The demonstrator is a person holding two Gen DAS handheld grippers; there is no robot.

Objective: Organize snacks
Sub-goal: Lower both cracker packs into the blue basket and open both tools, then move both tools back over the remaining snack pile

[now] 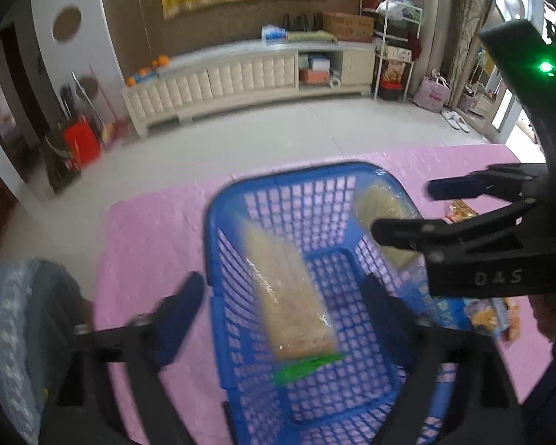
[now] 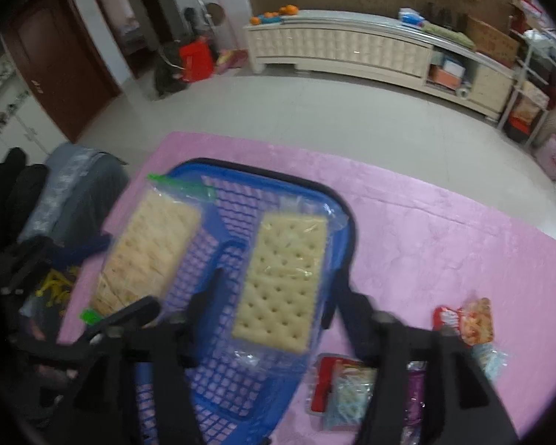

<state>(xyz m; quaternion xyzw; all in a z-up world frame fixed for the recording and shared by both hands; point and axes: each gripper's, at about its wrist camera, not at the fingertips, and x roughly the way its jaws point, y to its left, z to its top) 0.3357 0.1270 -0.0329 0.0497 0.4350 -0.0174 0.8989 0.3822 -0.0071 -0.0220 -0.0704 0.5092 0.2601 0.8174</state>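
A: The left gripper [image 1: 281,296] hung over the blue basket [image 1: 218,259] with its fingers wide apart, gripping nothing. The right gripper [image 2: 274,304] was spread wide too, and empty.

B: Where were the snacks?

A: Two cracker packs were in the basket, one leaning on its left wall [image 2: 148,244], one on its right wall [image 2: 281,282]. More snack packets [image 2: 344,389] lay on the pink cloth [image 2: 426,222], just right of the basket.

B: What next?

A: I think reach right for a packet, squeeze gently, and lay it flat between the crackers.
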